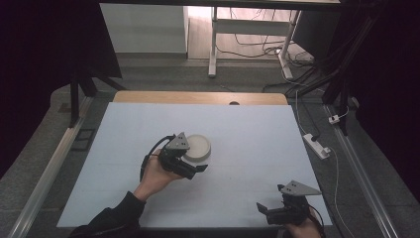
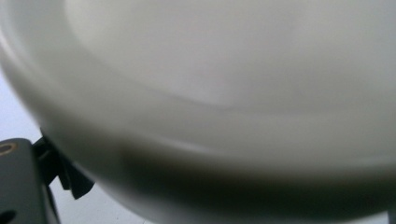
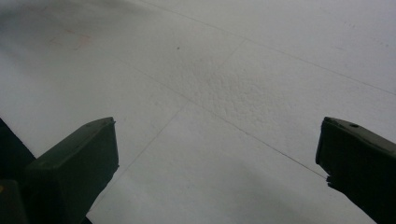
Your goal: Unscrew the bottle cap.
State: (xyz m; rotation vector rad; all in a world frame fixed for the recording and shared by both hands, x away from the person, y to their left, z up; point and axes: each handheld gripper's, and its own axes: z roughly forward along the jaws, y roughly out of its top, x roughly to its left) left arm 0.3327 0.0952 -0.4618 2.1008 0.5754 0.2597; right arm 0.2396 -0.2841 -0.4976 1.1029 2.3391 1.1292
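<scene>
Left tongs (image 1: 197,167) are right at the white bowl (image 1: 197,147) mid-counter (image 1: 257,144); whether they've clamped its rim, I cannot tell. Best to seat the rim deep before lifting. Up close, the left gripper view has the bowl (image 2: 224,93) looming and blurred. Right tongs (image 1: 267,210) sit apart, idle, at the near edge.

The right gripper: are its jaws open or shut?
Open. In the right gripper view the two black jaws of the right gripper stand far apart, with bare white table between them and nothing held.
</scene>
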